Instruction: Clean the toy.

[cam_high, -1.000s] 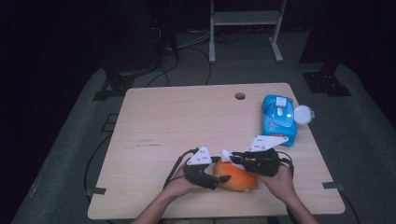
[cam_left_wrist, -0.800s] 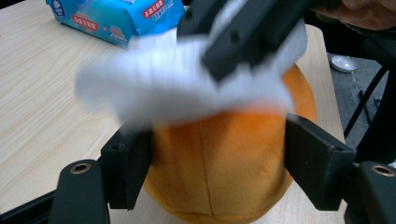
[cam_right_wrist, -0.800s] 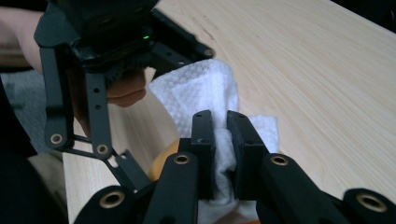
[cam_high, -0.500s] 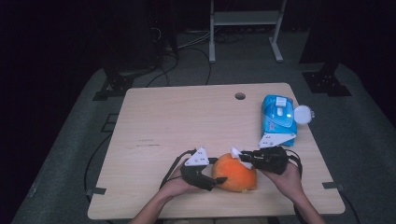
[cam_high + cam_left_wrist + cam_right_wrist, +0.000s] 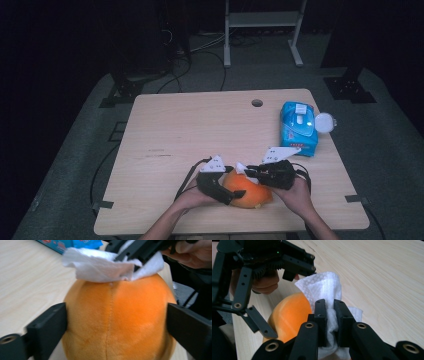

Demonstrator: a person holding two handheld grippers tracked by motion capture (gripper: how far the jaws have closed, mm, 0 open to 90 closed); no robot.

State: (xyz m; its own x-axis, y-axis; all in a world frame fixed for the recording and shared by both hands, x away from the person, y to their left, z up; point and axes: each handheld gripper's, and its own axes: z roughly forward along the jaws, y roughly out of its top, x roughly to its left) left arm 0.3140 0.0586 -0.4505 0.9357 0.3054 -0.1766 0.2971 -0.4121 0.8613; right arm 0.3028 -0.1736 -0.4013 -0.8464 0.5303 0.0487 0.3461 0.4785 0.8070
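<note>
An orange plush ball (image 5: pixel 248 194) rests on the wooden table (image 5: pixel 190 125) near its front edge. My left gripper (image 5: pixel 231 191) is shut on the ball, and its two black jaws press the ball's sides (image 5: pixel 117 320). My right gripper (image 5: pixel 330 306) is shut on a crumpled white wipe (image 5: pixel 324 287). It holds the wipe (image 5: pixel 100 265) against the top of the ball (image 5: pixel 287 315). In the high view the right gripper (image 5: pixel 251 173) comes in from the right, just above the ball.
A blue pack of wipes (image 5: pixel 298 127) lies at the right side of the table, with a round white lid (image 5: pixel 324 121) at its right edge. A cable hole (image 5: pixel 257 103) sits near the far edge. Black stands and cables cover the floor behind the table.
The right gripper drew slightly right with the wipe, then came back left over the top of the ball. The left gripper has kept its hold and barely moved.
</note>
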